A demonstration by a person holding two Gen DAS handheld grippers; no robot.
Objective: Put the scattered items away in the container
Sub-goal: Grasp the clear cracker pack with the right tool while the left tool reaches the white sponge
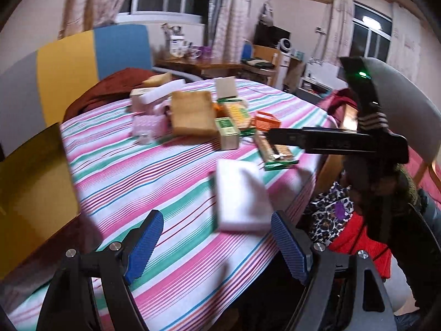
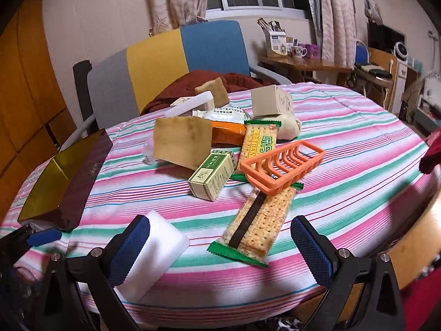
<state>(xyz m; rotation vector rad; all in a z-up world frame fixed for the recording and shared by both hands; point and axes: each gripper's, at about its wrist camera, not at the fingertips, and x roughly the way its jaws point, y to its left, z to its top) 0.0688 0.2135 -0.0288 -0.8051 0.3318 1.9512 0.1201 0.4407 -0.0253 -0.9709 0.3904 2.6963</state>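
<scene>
A gold-lined dark box [image 2: 63,176] stands open at the table's left; it also shows in the left wrist view [image 1: 33,182]. A white foam block [image 1: 242,195] lies on the striped cloth just ahead of my open, empty left gripper [image 1: 217,245]. The block [image 2: 157,251] shows by the left finger of my open, empty right gripper [image 2: 220,248]. A cracker pack [image 2: 259,220] lies ahead of the right gripper. Beyond are an orange rack [image 2: 281,165], a green carton [image 2: 215,173], a second cracker pack [image 2: 259,140] and a brown sponge [image 2: 184,140]. The right gripper [image 1: 330,140] appears in the left wrist view.
More boxes and packets [image 2: 273,102] are piled at the table's middle and far side. A chair with grey, yellow and blue panels [image 2: 165,55] holds a dark red cloth behind the table. The table's edge [image 1: 308,193] drops to clothing on the right.
</scene>
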